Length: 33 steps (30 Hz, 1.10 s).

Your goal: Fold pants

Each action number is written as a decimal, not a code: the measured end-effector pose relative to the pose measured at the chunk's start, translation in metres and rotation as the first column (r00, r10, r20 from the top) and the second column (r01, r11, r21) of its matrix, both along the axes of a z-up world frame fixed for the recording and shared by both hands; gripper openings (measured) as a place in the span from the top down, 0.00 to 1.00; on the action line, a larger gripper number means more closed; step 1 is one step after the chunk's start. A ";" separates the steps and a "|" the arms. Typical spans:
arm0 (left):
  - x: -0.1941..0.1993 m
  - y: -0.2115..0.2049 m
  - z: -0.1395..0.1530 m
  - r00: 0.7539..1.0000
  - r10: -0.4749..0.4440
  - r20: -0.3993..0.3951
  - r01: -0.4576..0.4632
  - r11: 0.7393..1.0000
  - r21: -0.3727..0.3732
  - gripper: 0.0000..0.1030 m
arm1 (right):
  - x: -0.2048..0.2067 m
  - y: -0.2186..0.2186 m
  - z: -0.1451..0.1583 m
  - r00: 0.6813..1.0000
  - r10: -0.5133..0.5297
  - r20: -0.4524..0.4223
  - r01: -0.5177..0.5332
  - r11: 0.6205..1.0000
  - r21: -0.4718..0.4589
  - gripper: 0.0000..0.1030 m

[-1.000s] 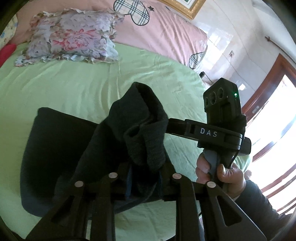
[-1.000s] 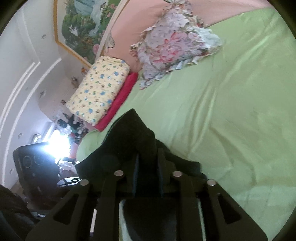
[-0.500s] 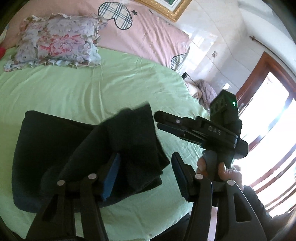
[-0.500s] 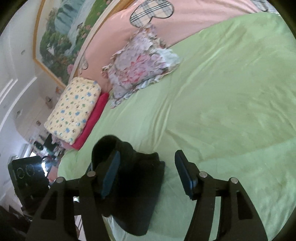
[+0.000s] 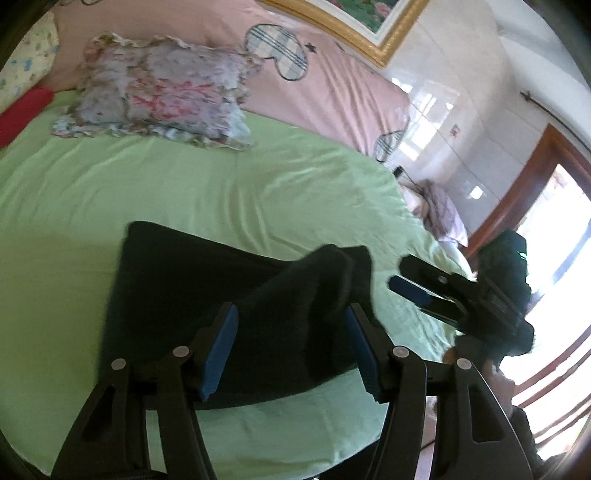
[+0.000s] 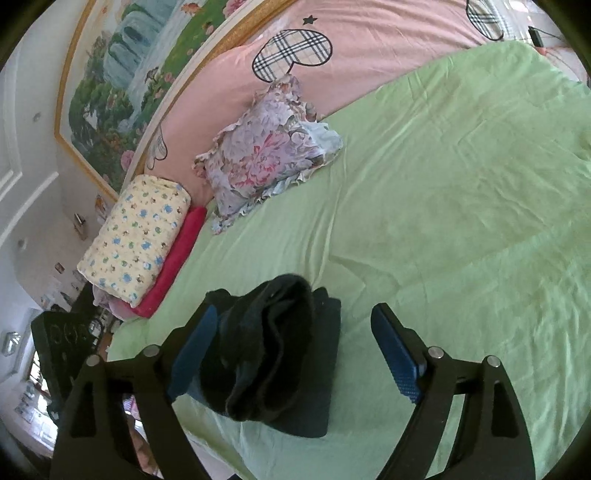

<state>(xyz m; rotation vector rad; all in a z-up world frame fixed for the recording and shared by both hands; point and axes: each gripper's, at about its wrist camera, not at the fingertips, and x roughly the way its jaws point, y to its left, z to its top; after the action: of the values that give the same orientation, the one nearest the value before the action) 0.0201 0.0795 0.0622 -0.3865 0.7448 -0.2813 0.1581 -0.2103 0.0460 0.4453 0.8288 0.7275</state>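
No legible text, labels, brand names or nos. in either view. Right tool (image 5: pixel 400 275), seen from the left cam, is motion-blurred; any lettering on its body can't be read. Plaid heart patches on the pink headboard cover (image 6: pixel 369 33) carry no words. Small wall items at far left of right cam too tiny to read.

Two wrist fisheye views, both low over a light green bedsheet (image 5: pixel 258 192).
Left view looks forward between its blue-padded fingers (image 5: pixel 218 343) toward the pink headboard cover (image 5: pixel 332 92), window side at right. Right view faces the same headboard from the opposite side, slightly higher. Shared: dark folded pants (image 5: pixel 207 295) (image 6: pixel 280 354), close to both lenses, and floral ruffled pillow (image 5: pixel 162 96) (image 6: pixel 266 151).
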 end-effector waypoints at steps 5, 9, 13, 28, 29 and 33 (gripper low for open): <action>-0.001 0.022 -0.002 0.998 0.057 -0.006 -0.057 0.998 0.009 0.40 | -0.008 0.011 0.003 1.000 0.005 0.005 -0.005 1.000 -0.021 0.16; -0.002 0.037 -0.004 0.996 0.092 -0.013 -0.092 0.996 0.010 0.39 | -0.013 0.019 0.004 1.000 0.009 0.009 -0.008 0.999 -0.042 0.16; -0.002 0.052 -0.006 0.992 0.122 -0.020 -0.122 0.993 0.006 0.37 | -0.016 0.025 0.005 1.000 -0.001 0.015 0.001 0.998 -0.067 0.16; 0.010 0.070 -0.025 0.984 0.156 -0.087 -0.154 0.988 0.025 0.28 | -0.020 0.046 -0.005 0.998 -0.051 -0.038 0.045 0.987 -0.152 0.15; 0.012 0.070 -0.027 0.984 0.152 -0.093 -0.150 0.988 0.027 0.28 | -0.020 0.048 -0.007 0.998 -0.050 -0.049 0.042 0.987 -0.152 0.15; 0.019 0.071 -0.032 0.983 0.146 -0.110 -0.143 0.989 0.033 0.27 | -0.019 0.050 -0.018 0.996 -0.056 -0.076 0.042 0.985 -0.169 0.15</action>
<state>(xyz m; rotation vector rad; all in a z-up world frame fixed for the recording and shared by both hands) 0.0396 0.1504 0.0303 -0.4328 0.8256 -0.1141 0.1392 -0.1601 0.0283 0.3445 0.9437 0.5918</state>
